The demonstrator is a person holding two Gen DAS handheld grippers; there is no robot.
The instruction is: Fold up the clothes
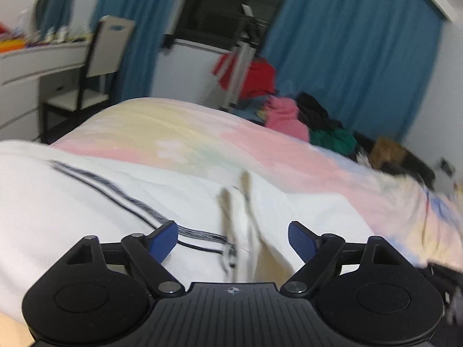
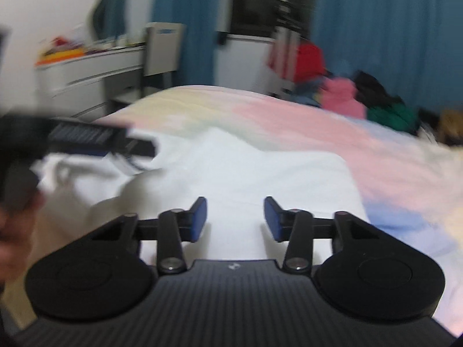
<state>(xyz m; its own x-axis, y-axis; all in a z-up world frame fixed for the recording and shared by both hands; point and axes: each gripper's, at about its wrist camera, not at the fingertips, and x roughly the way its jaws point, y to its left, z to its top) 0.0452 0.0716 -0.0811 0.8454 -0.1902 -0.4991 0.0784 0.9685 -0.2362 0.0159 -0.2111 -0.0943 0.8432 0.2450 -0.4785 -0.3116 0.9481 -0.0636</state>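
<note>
A white garment (image 1: 86, 202) with thin black stripes (image 1: 121, 193) lies spread on the pastel bedspread (image 1: 260, 144). My left gripper (image 1: 233, 241) hovers just over it, blue pads wide apart and nothing pinched between them. A beige-edged fold (image 1: 231, 202) runs ahead of the jaws. In the right wrist view the same white garment (image 2: 246, 173) fills the middle. My right gripper (image 2: 235, 219) is above it, open with a narrower gap and no cloth between the pads. At the left edge a blurred hand (image 2: 14, 237) holds the left gripper's black body (image 2: 81, 137) over the garment's bunched part.
A pile of clothes sits at the bed's far right: pink (image 1: 286, 118), green (image 1: 332, 138), black (image 1: 312, 110), red (image 1: 257, 78). A chair (image 1: 95, 66) and white dresser (image 1: 29, 66) stand left. Blue curtains (image 1: 361, 57) flank a dark window (image 1: 220, 8).
</note>
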